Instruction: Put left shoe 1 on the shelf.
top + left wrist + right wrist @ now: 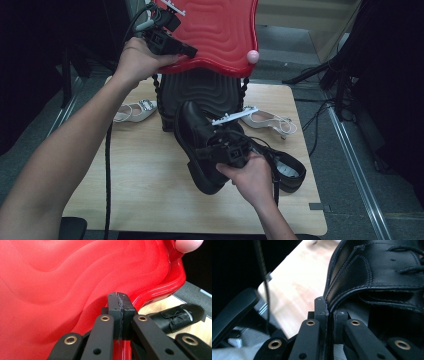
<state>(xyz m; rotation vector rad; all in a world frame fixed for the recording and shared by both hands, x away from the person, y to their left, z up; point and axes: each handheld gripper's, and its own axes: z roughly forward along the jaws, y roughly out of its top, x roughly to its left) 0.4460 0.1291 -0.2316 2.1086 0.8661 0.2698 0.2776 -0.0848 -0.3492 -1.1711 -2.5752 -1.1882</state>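
High view: the left gripper (187, 50) is clamped on the front rim of the red lid (220, 35), holding it raised at twelve o'clock above the black case (200, 95) at the table's (150, 175) far edge. The right gripper (212, 145) pinches the collar of a black shoe (192, 135), lifted just in front of the case; its mate (287, 170) lies at four o'clock, and white sandals (134, 111) flank the case at nine and three.

Left gripper view: jaws fully together on the red rim.

Right gripper view: jaws nearly closed, with the leather edge of the shoe between them.

The step looks like loading the shoe into the open case. Next, it must travel toward twelve o'clock, clear the lid's edge, then lower inside.
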